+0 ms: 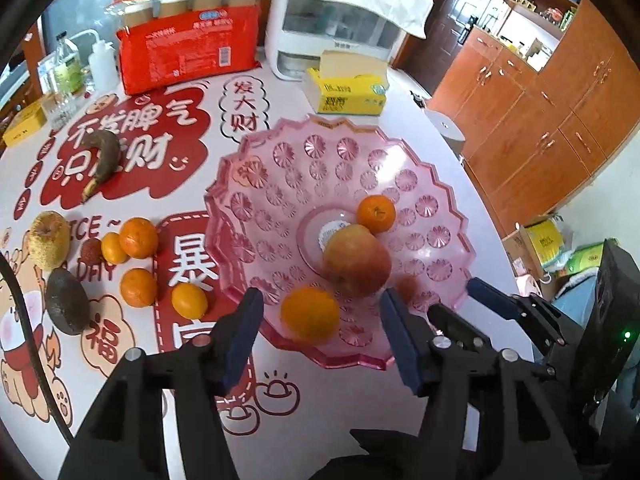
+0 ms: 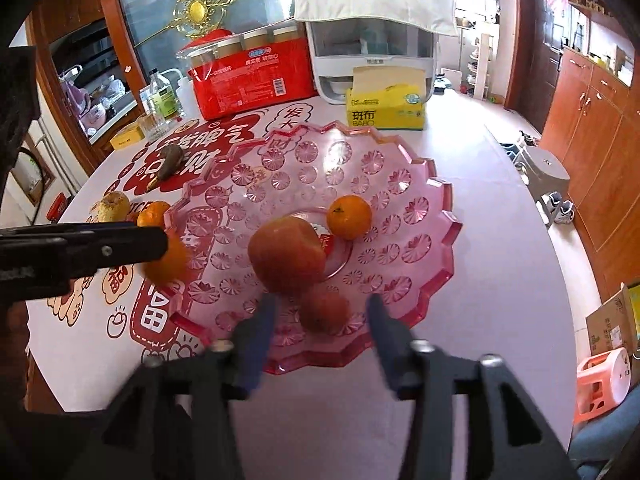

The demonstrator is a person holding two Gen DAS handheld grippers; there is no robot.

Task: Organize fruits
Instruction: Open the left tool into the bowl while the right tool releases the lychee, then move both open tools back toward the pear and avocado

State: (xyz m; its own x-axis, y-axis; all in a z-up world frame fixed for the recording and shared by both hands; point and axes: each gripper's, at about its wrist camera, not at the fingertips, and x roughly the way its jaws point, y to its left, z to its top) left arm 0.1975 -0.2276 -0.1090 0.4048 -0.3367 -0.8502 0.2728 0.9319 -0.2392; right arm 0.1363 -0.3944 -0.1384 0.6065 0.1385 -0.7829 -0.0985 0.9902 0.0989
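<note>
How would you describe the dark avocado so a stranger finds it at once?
Start at the pink scalloped plastic fruit plate, then look left to the fruits lying on the printed tablecloth. The dark green, egg-shaped avocado lies nearest the camera there, below the yellowish apple. It alone is dull and dark beside bright oranges.
</note>
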